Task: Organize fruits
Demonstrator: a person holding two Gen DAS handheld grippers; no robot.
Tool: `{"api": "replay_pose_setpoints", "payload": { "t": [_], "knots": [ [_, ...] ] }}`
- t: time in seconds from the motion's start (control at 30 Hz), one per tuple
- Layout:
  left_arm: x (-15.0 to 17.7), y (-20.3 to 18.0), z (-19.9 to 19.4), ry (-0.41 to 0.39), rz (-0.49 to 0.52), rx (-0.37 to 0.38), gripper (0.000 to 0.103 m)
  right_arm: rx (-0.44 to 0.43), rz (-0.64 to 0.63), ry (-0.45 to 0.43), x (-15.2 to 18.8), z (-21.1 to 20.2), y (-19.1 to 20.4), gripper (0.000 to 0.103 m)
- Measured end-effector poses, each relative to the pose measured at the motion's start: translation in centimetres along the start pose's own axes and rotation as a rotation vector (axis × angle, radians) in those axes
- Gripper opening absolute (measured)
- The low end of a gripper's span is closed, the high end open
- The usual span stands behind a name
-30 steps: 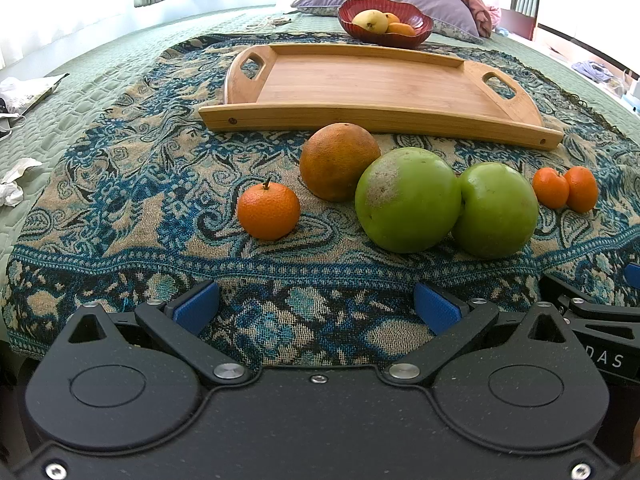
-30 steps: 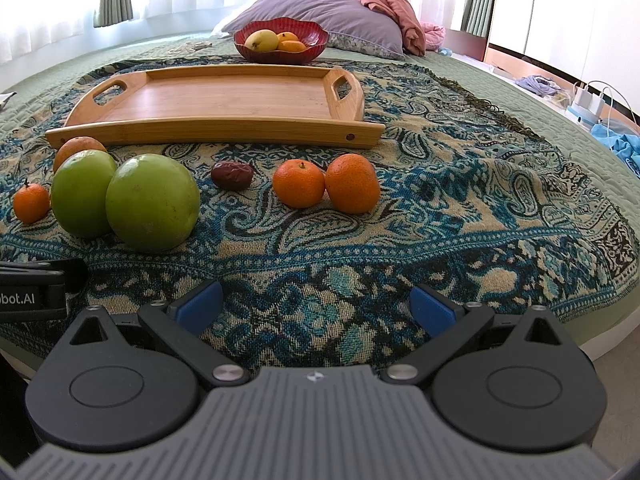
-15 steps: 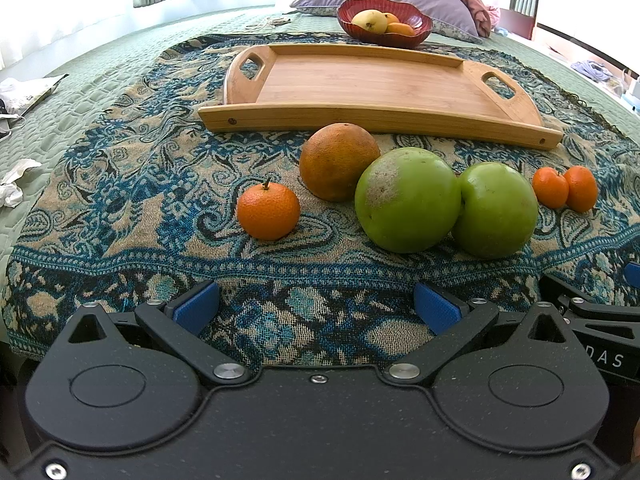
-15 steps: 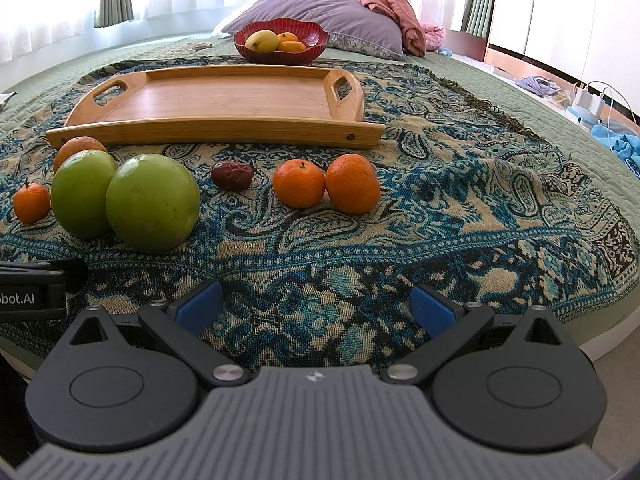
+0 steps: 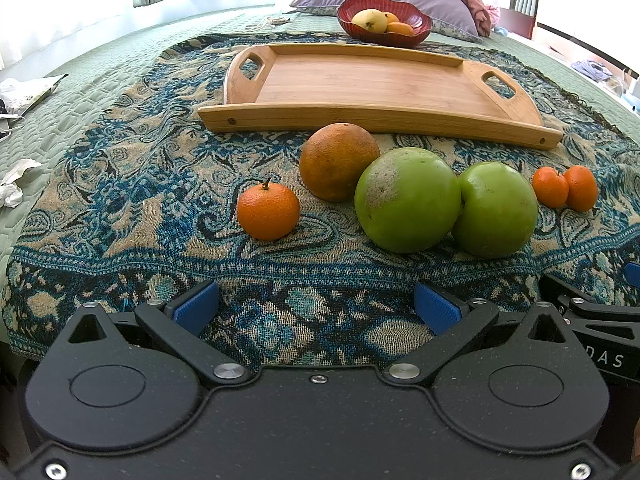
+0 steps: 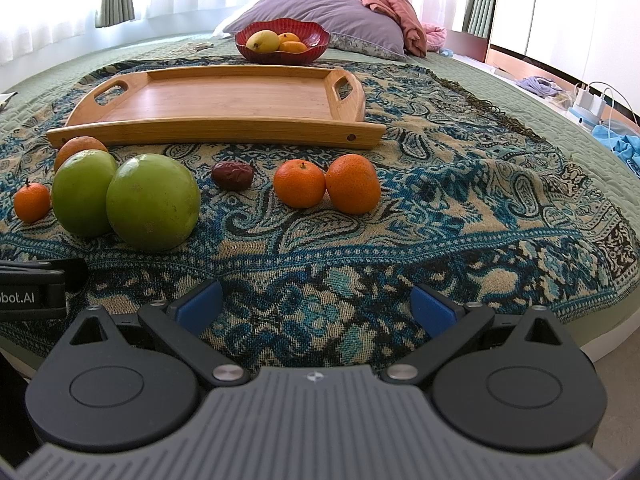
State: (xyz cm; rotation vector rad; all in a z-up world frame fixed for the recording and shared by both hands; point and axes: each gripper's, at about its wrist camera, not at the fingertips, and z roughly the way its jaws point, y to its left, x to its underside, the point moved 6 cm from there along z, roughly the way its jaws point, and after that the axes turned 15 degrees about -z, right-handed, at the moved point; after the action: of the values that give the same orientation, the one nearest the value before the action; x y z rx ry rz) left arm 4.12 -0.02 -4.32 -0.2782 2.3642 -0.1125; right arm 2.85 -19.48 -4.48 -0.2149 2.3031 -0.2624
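Fruit lies in a row on a patterned blue cloth (image 5: 132,208) over a bed. From the left wrist view I see a small mandarin (image 5: 268,211), a large dull orange (image 5: 336,160), two big green fruits (image 5: 407,199) (image 5: 496,209) and two small mandarins (image 5: 550,187) (image 5: 581,187). The right wrist view also shows a dark red date (image 6: 233,175) and the two mandarins (image 6: 299,183) (image 6: 353,183). Behind them sits a bare bamboo tray (image 5: 360,84) (image 6: 224,100). My left gripper (image 5: 316,306) and right gripper (image 6: 316,306) hover open near the cloth's front edge, holding nothing.
A red bowl (image 5: 420,28) (image 6: 320,40) with yellow and orange fruit stands behind the tray, before a purple pillow (image 6: 320,12). Crumpled paper (image 5: 16,180) lies at the left on the green quilt. The bed's right edge drops to the floor, where cables and clothes lie (image 6: 592,100).
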Motion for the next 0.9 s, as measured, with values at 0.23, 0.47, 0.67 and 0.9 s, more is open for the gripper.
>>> {"api": "replay_pose_setpoints", "payload": {
  "t": [0.23,0.47,0.67,0.9],
  "knots": [
    [0.1,-0.2,-0.1,-0.002,0.001,-0.001,0.103,0.000,0.000,0.000,0.0,0.0,0.0,0.103],
    [-0.2,-0.2,-0.2,-0.001,0.003,-0.005,0.103,-0.003,0.009,-0.006,0.1,-0.1,-0.2,0.103],
    [0.2,-0.1,-0.3,-0.046,0.007,0.000,0.103,-0.002,0.011,-0.016,0.2,-0.1,-0.3,0.103],
    [0.0,0.1,-1.1,-0.059,-0.017,0.017,0.101,-0.054,0.018,-0.067,0.4,-0.8,-0.8,0.103]
  ]
}}
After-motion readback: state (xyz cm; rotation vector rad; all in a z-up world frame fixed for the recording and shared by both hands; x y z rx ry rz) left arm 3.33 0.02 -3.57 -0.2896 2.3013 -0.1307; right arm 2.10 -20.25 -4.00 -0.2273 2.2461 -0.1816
